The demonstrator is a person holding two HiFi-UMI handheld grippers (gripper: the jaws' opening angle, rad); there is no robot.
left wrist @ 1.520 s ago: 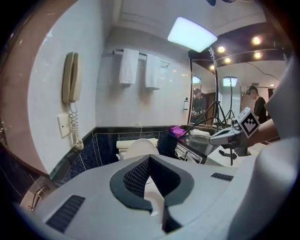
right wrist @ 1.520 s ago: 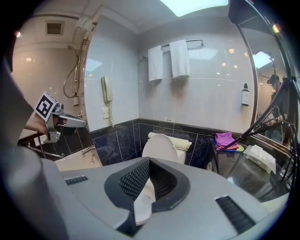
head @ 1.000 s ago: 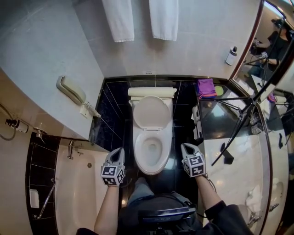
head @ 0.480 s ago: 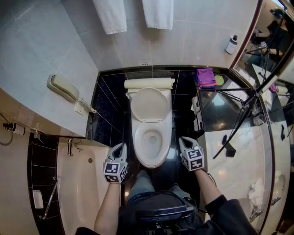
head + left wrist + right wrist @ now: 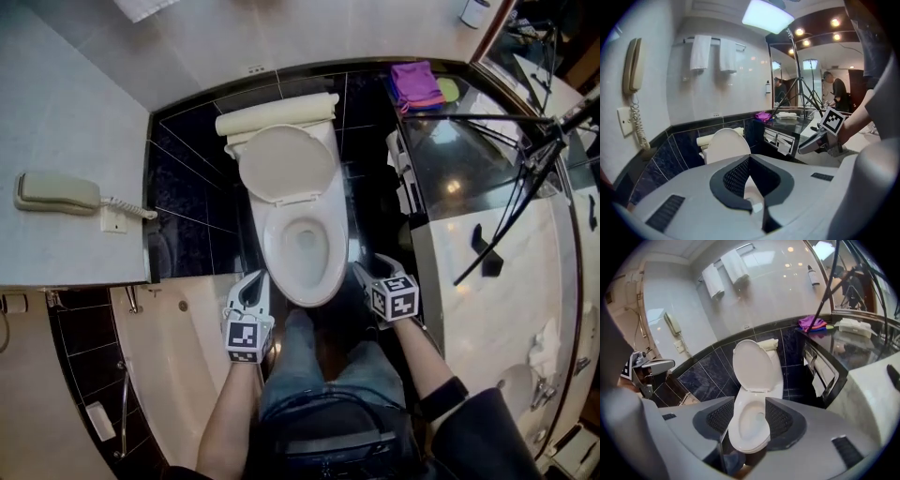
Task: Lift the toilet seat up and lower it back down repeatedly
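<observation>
Right hand-held gripper [image 5: 364,272] lowered, jaws just opened (nothing between).

a: any writing to read in here?
b: none that i can make out. the left marker cube [image 5: 246,339] and the right marker cube [image 5: 397,298] carry black-and-white square patterns, not letters or digits.
a: what about the bottle by the mirror?
b: the bottle [image 5: 813,275] is too small for any label to be read.
a: and the wall phone?
b: the wall phone [image 5: 56,192] is too small and blurred for any print on it to be read.
</observation>
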